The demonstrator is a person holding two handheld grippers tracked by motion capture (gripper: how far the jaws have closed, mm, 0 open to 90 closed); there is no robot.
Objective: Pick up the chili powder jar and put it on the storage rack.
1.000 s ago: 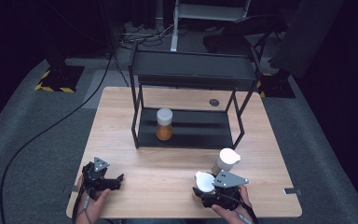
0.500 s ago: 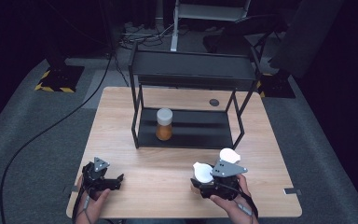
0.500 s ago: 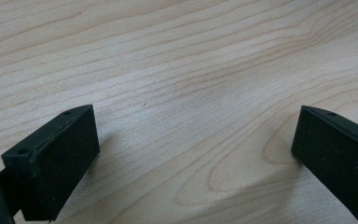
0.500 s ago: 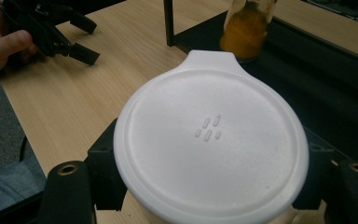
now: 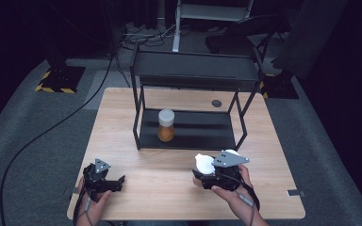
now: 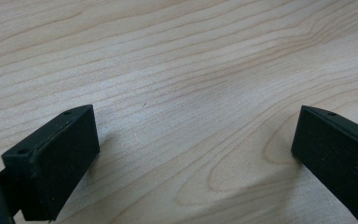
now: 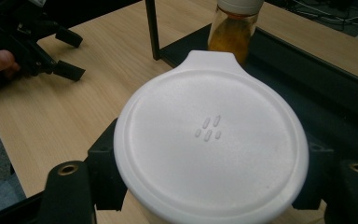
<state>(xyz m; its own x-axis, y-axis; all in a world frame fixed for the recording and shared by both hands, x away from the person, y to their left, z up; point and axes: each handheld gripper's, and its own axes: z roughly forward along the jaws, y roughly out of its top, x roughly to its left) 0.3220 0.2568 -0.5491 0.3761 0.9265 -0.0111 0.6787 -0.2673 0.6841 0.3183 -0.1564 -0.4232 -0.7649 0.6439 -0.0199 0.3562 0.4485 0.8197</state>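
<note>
well forward of the table's (image 5: 122, 108) near edge, the right gripper (image 5: 206, 170) clamps a white tub (image 7: 212, 140), its jaws pressed on the sides under the lid. the tub sits over the wood right of centre, just in front of the rack (image 5: 193, 70), tilted a little in the grip. from the right gripper view its lid is round, matte plastic, faintly grained, with a raised rim, a small pull tab at the far side and a cluster of tiny oval bumps in the middle. the left gripper (image 5: 104, 179) rests near the front left corner, well apart from the tub, jaws wide with bare wood between them; the left gripper view shows blocky black pads (image 6: 51, 158) with small holes on top.

open tabletop lies between the two grippers and to the left of the rack. the rack is black metal, two shelves on thin square posts, its lower shelf flat on the table. a jar (image 5: 166, 125) stands upright on the left part of that shelf, clear walls, orange-brown contents, pale cap. the shelf to the jar's right is open. the table is pale wood with flowing grain and a small dark round disc (image 5: 216, 103) behind the rack.
</note>
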